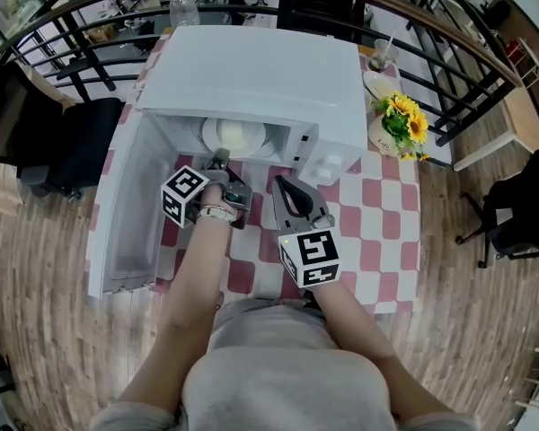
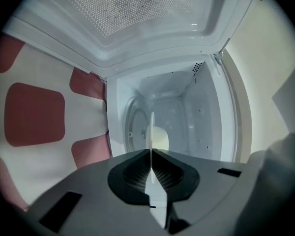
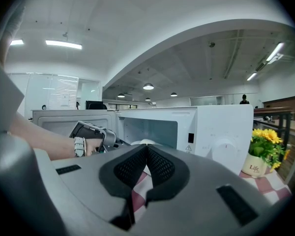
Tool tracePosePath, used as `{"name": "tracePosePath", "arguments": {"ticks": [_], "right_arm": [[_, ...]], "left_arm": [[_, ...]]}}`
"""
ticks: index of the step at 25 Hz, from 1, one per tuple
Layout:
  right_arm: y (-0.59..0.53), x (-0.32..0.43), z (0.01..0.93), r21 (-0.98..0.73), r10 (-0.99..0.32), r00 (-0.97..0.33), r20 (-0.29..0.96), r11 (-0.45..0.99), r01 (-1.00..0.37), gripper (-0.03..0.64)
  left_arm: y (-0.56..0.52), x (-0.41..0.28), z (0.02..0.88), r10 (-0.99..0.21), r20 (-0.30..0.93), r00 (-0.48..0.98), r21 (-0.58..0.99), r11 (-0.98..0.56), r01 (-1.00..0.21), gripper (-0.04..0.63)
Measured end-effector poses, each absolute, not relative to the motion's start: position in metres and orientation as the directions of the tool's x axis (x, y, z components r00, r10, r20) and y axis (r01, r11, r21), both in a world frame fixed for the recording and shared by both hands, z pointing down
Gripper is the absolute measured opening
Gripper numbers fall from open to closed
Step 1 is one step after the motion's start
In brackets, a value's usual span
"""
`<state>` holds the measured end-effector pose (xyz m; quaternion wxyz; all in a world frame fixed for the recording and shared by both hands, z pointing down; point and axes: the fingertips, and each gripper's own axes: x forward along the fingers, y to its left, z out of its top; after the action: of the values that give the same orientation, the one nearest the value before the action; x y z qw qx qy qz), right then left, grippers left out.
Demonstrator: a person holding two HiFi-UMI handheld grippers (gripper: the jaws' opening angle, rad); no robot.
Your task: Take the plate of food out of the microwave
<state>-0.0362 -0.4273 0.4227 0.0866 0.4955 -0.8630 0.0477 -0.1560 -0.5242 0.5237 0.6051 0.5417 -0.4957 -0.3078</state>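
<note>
Plate of food point(image 2: 151, 127): rim pinched edge-on in left claw point(image 2: 151, 154), evidently to draw it out. Right claw point(image 3: 147, 150) pressed together, empty, waiting outside, likely to support. Plate sits inside open microwave point(image 1: 251, 70) on checked surface point(image 1: 377, 232).

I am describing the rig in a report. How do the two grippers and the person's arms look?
The left gripper and the right gripper have smooth grey bodies with black textured pads inside the jaws. Each carries a white cube with black square markers, left cube and right cube. The forearms are bare; a pale wristband is on the left wrist. The top is light grey.
</note>
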Motion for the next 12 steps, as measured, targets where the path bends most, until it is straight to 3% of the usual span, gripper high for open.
{"name": "tracePosePath", "arguments": {"ticks": [12], "right_arm": [[-0.411,-0.047,0.413,0.018,-0.854,-0.488,0.181,0.499,-0.866,0.023]], "left_arm": [[-0.498,-0.153,0.506,-0.911,0.190,0.365,0.978,0.144,-0.152,0.014]]}}
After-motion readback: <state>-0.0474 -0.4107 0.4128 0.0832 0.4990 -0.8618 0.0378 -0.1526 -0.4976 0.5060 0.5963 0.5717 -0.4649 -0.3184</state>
